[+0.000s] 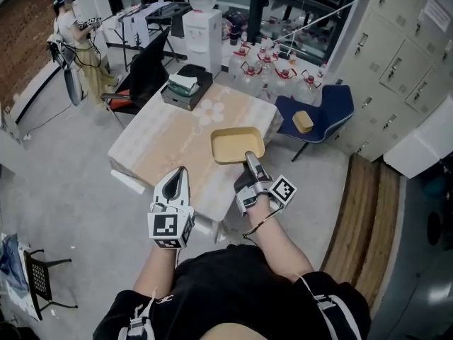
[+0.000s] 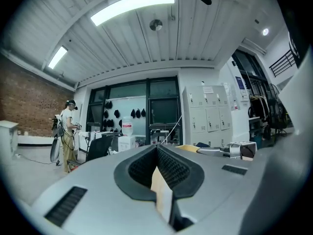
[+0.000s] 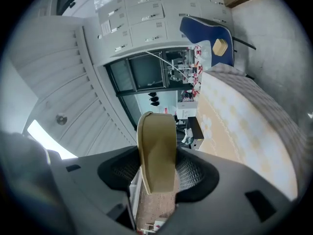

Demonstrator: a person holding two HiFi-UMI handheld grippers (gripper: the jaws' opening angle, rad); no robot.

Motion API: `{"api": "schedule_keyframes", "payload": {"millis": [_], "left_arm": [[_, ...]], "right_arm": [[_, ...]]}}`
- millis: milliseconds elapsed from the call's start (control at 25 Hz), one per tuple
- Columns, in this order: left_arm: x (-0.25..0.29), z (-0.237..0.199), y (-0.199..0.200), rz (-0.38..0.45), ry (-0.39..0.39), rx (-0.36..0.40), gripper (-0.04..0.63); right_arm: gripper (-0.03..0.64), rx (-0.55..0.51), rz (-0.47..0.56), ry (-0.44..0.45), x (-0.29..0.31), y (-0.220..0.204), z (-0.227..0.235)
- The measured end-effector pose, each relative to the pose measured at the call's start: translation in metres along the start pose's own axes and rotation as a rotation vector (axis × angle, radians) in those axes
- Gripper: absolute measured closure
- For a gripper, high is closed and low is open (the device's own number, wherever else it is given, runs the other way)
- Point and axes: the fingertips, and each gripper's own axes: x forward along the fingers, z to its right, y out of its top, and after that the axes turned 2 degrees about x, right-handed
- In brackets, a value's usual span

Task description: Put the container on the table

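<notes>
Head view: right gripper (image 1: pixel 249 156) clamps container (image 1: pixel 236 144) (near rim hidden), left gripper (image 1: pixel 180 170) closed.

Lab-office: lockers (image 1: pixel 403 62), water dispenser (image 1: pixel 202 30).

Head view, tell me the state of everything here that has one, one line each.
Container: upright, empty, gripped by its near rim, over the table's near part.
Right gripper: shut on the container.
Left gripper: shut, nothing between its jaws.
Table: cloth-covered, with a black box on its far corner.
</notes>
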Motion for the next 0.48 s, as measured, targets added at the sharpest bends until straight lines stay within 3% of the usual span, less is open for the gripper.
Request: {"api": "schedule_keyframes", "payload": {"millis": [200,360,480], "left_arm": [[0.053,-0.001,0.002,-0.033,0.02,0.02,0.583],[0.085,-0.01,0.002,-0.034,0.025,-0.011,0.583],[0.103,-0.019,0.004,-0.034,0.026,0.011,0.583]], "right_arm": [[0.376,0.017,-0.064,-0.025,0.049,0.033,0.023],[0.376,0.055,-0.107,-0.045,0.08,0.039,0.04],[0.374,0.082,-0.123,-0.071,0.101,0.042,0.06]]}}
